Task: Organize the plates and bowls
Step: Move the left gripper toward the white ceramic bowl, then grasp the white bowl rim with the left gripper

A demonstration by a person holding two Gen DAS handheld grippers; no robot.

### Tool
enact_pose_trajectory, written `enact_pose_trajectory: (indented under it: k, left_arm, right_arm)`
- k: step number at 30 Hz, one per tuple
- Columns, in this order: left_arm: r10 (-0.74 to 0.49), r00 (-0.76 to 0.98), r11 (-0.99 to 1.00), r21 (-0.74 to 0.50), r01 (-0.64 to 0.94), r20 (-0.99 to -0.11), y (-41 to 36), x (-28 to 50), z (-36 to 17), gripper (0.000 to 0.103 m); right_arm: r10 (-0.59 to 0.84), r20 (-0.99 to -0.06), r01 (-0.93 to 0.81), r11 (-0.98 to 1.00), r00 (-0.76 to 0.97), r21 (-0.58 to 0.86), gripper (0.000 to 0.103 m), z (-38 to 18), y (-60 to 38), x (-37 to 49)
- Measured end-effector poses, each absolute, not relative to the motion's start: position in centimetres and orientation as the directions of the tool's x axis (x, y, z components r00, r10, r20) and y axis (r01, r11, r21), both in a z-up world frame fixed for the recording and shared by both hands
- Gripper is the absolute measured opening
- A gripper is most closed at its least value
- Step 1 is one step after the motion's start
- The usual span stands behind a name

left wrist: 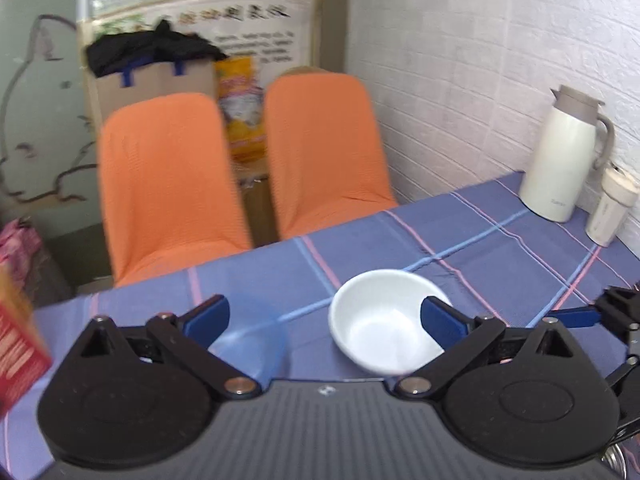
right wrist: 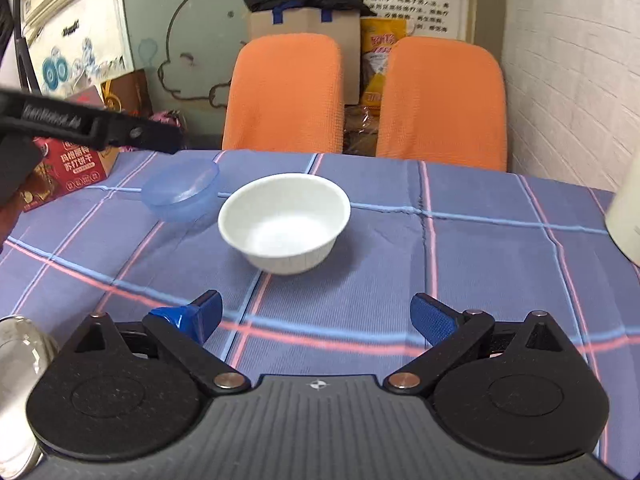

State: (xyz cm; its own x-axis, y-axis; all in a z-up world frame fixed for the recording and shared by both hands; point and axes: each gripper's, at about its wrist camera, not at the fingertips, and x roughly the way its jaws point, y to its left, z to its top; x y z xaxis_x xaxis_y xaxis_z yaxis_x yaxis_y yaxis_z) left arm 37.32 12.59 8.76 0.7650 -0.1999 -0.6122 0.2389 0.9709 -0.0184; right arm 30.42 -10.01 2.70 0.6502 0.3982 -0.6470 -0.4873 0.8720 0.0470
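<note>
White bowl (right wrist: pixel 284 222) upright on checked-cloth surface (right wrist: pixel 460 272); translucent blue bowl (right wrist: pixel 182 190) just beside it, tilted. Left gripper (left wrist: pixel 324 320) wide open, empty, over both bowls. Right gripper (right wrist: pixel 316 318) wide open, empty, near white bowl.

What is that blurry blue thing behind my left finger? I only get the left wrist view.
Observer: A translucent blue plastic bowl. The right wrist view shows it whole, apart from the white round bowl.
Operator: Is the other gripper holding anything?
Observer: No. The right gripper is open, with only the checked tablecloth between its fingers.
Operator: Is anything near it that I can't see?
Observer: A clear glass vessel at its left side, cut off by the frame edge.
</note>
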Motion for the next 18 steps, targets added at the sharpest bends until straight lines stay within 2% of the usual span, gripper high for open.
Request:
enact_pose_trajectory:
  k: [6, 18]
  left_arm:
    - [-0.235, 0.667, 0.938, 0.014, 0.345, -0.707, 10.4, 43.9, 5.6, 0.100]
    - [-0.261, 0.598, 0.941, -0.061, 0.333, -0.757, 10.0, 48.2, 1.3, 0.100]
  right_arm:
    - [0.385, -0.708, -0.521, 0.853, 0.592, 0.028, 0.088, 1.1, -8.8, 34.4]
    - [0.380, -0.749, -0.582, 0.813, 0.543, -0.009, 0.088, -0.7, -6.8, 36.5]
